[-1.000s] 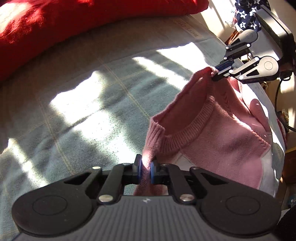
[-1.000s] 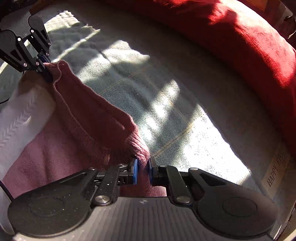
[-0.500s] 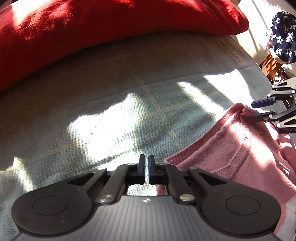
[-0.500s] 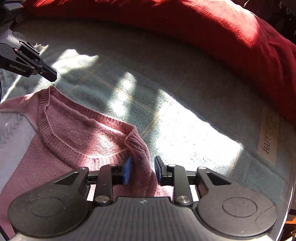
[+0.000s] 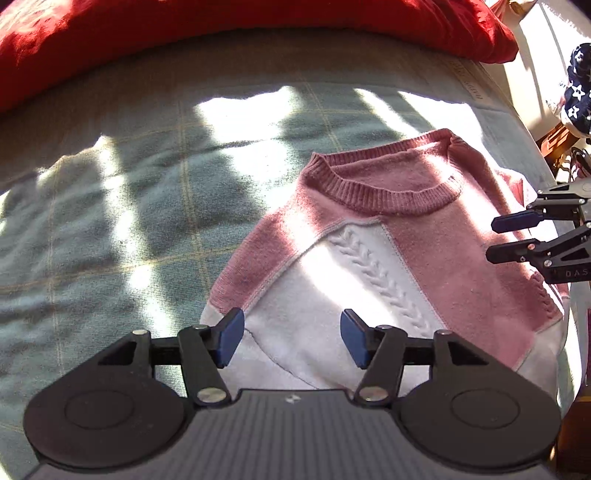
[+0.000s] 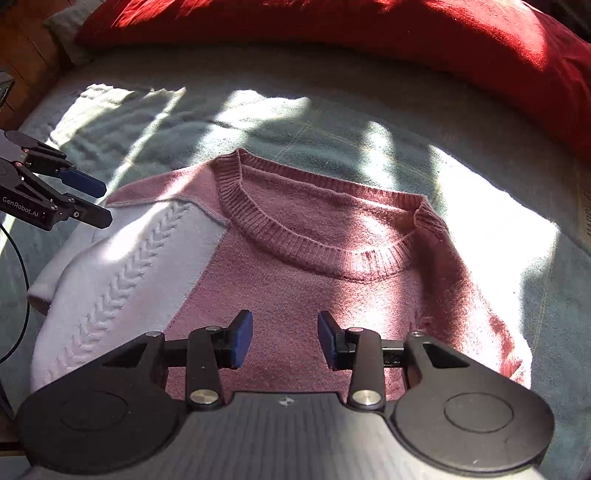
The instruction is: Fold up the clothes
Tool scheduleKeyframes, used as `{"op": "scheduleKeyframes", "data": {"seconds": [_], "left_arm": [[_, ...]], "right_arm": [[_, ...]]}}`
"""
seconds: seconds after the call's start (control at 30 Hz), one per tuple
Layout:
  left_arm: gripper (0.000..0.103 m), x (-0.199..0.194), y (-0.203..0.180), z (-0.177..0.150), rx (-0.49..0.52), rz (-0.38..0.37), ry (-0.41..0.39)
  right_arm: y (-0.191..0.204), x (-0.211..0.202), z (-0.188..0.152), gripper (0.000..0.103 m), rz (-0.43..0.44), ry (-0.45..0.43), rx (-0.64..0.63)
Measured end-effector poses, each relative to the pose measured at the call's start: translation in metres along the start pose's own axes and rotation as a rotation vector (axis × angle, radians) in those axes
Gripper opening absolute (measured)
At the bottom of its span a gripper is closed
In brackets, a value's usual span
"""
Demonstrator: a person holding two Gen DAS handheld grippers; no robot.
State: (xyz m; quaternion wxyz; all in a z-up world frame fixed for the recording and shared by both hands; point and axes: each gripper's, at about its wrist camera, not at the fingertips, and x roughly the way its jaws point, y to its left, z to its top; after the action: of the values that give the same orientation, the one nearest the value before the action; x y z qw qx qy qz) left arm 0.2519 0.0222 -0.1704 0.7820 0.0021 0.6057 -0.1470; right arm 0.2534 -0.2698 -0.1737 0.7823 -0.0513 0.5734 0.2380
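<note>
A pink and white knit sweater (image 5: 424,236) (image 6: 295,266) lies flat on the bed, its ribbed neckline (image 6: 306,240) toward the red pillow. My left gripper (image 5: 291,341) hovers open over the white cable-knit panel (image 5: 332,295), nothing between its blue pads. My right gripper (image 6: 284,341) hovers open above the pink chest area, also holding nothing. Each gripper shows in the other's view: the right gripper (image 5: 495,240) at the right edge, the left gripper (image 6: 99,203) at the left edge, both open and apart from the fabric.
A grey-green checked blanket (image 5: 129,206) (image 6: 480,184) covers the bed, streaked with sunlight and shadow. A long red pillow (image 5: 221,33) (image 6: 332,40) runs along the far side. A navy star-print cloth (image 5: 580,92) hangs beyond the bed's right edge.
Both grippers let go of the sweater's shoulders, opened wide and drew back toward its body. The sweater, held up a second ago, now lies flat on the blanket.
</note>
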Motion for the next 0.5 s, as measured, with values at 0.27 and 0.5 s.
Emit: {"op": "scheduleKeyframes", "data": {"seconds": [0.27,0.5], "left_arm": [[0.073,-0.040,-0.006,-0.051,-0.122,0.043,-0.074],[0.075,-0.032,-0.018,-0.102,-0.241,0.003,-0.068]], "right_arm": [[0.033,-0.030,-0.036,0.052,0.047,-0.008,0.075],[0.058,-0.055,-0.062,0.052,0.079,-0.044,0.096]]}}
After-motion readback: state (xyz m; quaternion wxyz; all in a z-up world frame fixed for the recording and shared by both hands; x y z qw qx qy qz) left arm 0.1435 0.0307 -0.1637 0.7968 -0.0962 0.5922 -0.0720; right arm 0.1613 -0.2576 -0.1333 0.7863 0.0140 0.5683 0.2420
